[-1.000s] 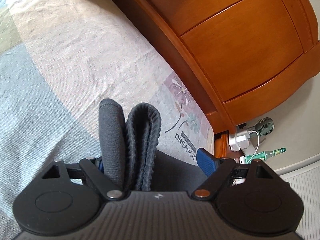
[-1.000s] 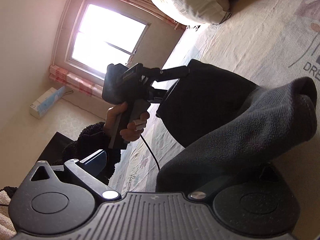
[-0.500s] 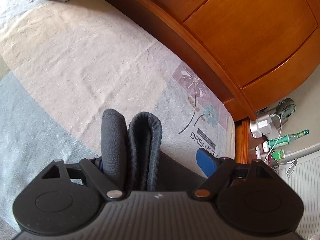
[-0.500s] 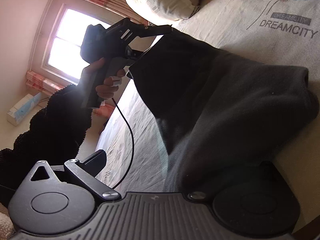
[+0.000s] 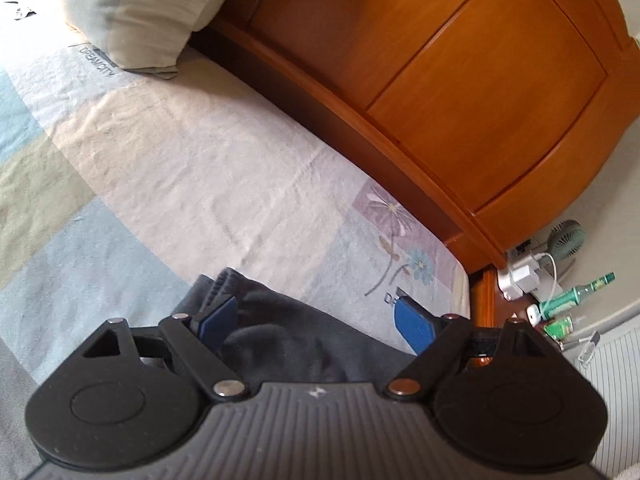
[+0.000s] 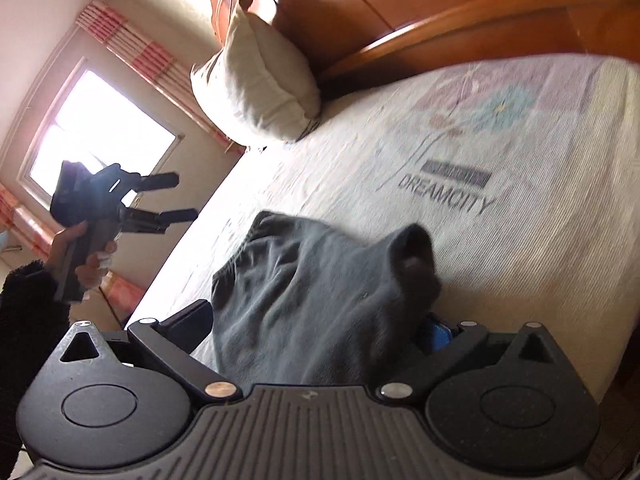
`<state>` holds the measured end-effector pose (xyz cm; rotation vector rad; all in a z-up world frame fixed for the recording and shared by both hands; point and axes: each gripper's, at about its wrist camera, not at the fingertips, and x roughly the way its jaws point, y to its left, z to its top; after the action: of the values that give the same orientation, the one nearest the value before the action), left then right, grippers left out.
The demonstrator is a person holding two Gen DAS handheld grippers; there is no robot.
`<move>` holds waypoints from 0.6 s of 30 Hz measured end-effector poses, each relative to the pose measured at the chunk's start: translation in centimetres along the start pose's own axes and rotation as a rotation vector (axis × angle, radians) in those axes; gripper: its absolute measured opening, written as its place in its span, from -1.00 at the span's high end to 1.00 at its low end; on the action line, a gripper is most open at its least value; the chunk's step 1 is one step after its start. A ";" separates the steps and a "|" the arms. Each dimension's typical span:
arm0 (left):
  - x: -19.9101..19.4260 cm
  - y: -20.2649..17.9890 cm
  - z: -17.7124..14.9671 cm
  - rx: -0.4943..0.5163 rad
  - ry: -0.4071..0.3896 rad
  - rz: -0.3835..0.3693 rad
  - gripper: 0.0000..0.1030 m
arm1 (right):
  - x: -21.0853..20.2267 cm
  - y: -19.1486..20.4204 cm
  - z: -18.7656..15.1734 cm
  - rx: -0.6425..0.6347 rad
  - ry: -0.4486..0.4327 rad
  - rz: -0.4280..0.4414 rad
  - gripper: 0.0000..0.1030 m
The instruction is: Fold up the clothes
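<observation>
Both fingers of your left gripper (image 6: 168,196) stood apart and empty, while whether your right gripper (image 6: 320,320) pinched the garment (image 6: 304,288) was unclear, so a flat lay on the bed (image 6: 540,240) mattered.

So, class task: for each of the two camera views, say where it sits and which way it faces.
Left wrist: on the left gripper, looking down its open fingers across the bedsheet to the wooden headboard; no body shows.
Right wrist: on the right gripper, facing over the dark grey garment toward the window; a hand holds the left gripper.
Shared: garment, sheet, pillow, headboard.
</observation>
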<state>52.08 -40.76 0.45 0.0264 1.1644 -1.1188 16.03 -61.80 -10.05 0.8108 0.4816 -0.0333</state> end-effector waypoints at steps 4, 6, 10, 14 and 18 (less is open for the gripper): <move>2.9 -0.3 -2.4 0.009 0.055 -0.030 -0.66 | -2.1 0.6 0.6 -0.100 -0.112 -0.111 -1.00; 4.8 0.1 -3.8 0.001 0.090 -0.020 -0.66 | -2.4 1.5 0.4 -0.159 -0.105 -0.084 -1.00; 7.5 1.7 -6.2 0.005 0.140 0.074 -0.66 | -0.3 4.6 -1.5 -0.402 0.015 -0.067 -1.00; 6.6 2.1 -7.0 0.029 0.109 0.069 -0.67 | 2.3 4.5 -4.5 -0.541 0.176 -0.173 -1.00; 5.7 1.1 -7.4 0.040 0.104 0.094 -0.66 | 0.7 6.3 -4.7 -0.600 0.171 -0.170 -1.00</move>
<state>47.32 -40.12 -7.67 0.1704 1.2212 -1.0673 16.07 -53.99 -8.78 0.1833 0.6780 0.0239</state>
